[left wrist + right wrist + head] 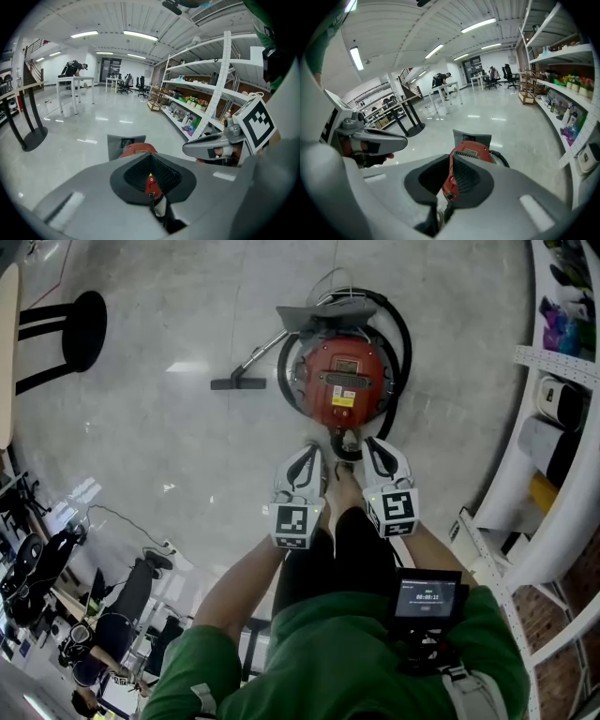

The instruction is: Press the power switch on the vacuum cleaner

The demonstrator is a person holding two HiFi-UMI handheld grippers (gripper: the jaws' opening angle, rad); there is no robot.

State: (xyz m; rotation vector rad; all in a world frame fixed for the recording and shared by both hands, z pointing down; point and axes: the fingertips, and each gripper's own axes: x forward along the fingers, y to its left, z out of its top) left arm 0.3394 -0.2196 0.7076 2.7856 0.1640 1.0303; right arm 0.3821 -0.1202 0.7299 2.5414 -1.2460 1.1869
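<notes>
- Glossy gray floor (169, 446) of a big open room, with white tables (75, 86) and a person (75, 69) bent over one far off in the background.
- At far left, a black stool (84, 329) on a round base, well apart from everything else.
- Next, a flat black floor nozzle (238, 383) on a thin wand, lying on the floor left of the machine.
- Left gripper (309, 457) held low beside the person's feet and aimed at the machine; jaws drawn to a narrow slit, nothing between them, only a sliver of red showing through.
- Round red vacuum cleaner (342, 381) standing on the floor straight ahead of both grippers, near their tips, ringed by a black hose (405, 338); power switch not possible to pick out.
- Right gripper (375, 454) level with the left one on the other side of the feet, aimed the same way; jaws likewise narrow, gripping nothing, red casing visible through the gap.
- Along the right, white shelves (553, 360) stocked with bottles and boxes.
- Nearest the head camera, green sleeves and a small screen (428, 597) at the chest.
</notes>
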